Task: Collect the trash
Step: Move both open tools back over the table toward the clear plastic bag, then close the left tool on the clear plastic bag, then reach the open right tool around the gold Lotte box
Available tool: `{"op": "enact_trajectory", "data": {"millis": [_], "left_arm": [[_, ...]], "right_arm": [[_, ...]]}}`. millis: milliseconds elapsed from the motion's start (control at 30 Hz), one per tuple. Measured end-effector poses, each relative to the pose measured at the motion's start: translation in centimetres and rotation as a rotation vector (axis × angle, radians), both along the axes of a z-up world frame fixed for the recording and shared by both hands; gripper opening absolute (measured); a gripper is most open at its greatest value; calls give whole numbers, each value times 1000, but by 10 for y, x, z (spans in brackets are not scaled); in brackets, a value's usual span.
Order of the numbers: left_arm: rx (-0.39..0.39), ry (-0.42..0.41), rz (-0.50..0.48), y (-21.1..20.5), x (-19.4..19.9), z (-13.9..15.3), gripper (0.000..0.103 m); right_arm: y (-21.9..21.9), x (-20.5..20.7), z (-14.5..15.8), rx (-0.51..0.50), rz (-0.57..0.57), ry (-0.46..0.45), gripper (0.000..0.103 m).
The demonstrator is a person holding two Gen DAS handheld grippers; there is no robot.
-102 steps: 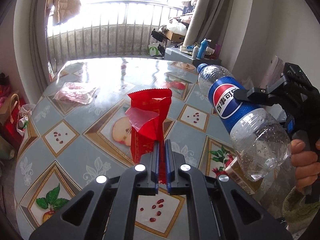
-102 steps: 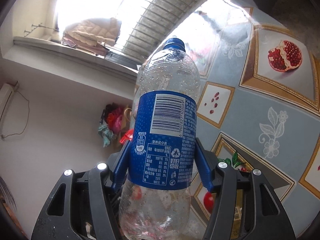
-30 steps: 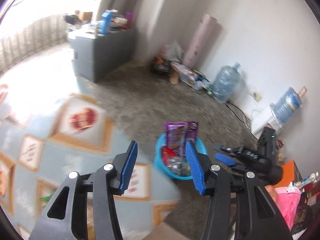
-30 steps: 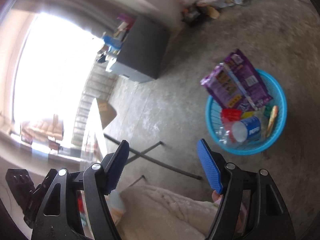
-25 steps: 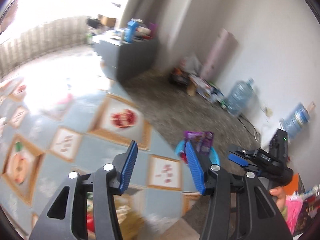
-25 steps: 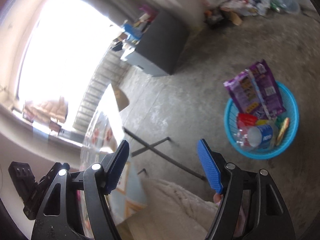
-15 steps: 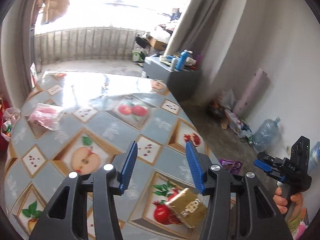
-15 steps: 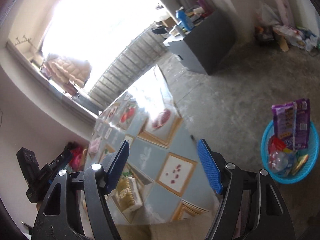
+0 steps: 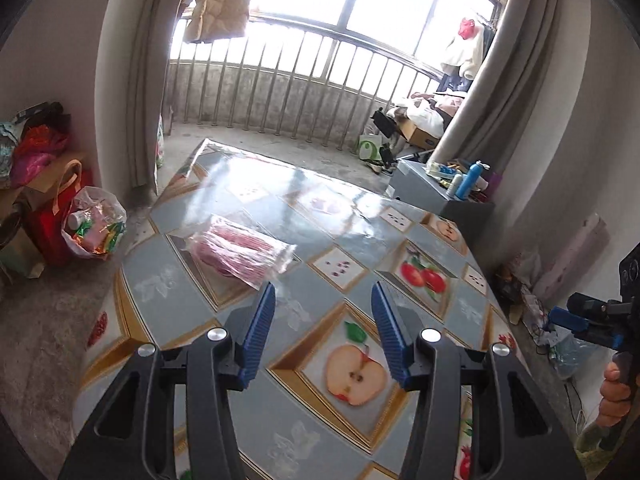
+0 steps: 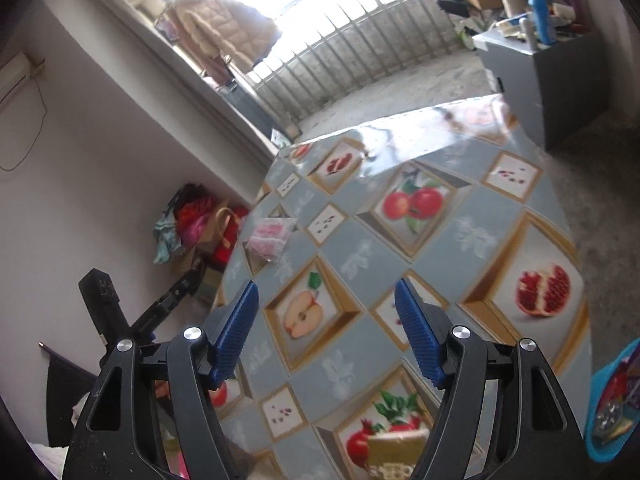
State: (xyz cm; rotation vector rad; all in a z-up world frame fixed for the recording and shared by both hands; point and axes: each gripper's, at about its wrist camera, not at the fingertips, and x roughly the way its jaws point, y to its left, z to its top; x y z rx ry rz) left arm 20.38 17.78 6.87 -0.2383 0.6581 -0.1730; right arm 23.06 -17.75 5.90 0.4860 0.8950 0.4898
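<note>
Fruit-print table (image 9: 320, 248), clear pink packet (image 9: 240, 254) on far left, tan box (image 10: 394, 450) at near edge

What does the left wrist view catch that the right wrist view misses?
Left wrist only: a clear plastic bag of packets on the floor and the hand gripping the right gripper.

Right wrist only: a blue plastic basket of trash on the floor and a beige carton at the near table edge.

Both: the fruit-print tablecloth table with a clear packet of pink contents, and empty, open jaws.
</note>
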Motion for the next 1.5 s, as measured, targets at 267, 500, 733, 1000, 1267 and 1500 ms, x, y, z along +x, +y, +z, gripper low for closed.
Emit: {"op": "enact_trajectory", "data": {"millis": [267, 500, 733, 1000, 1267, 1500], "left_arm": [[7, 69, 94, 51, 71, -36, 42], [29, 157, 107, 70, 133, -65, 42], [58, 217, 110, 76, 165, -90, 26], [68, 238, 55, 58, 165, -99, 2], [54, 252, -124, 8, 124, -96, 1], [22, 297, -351, -46, 33, -105, 1]], "right_arm": [[103, 104, -14, -65, 179, 82, 56], [180, 178, -39, -111, 261, 129, 54], [231, 219, -71, -204, 283, 153, 54], [237, 216, -91, -275, 341, 189, 22], [212, 162, -89, -311, 414, 288, 12], [180, 63, -88, -336, 480, 375, 12]]}}
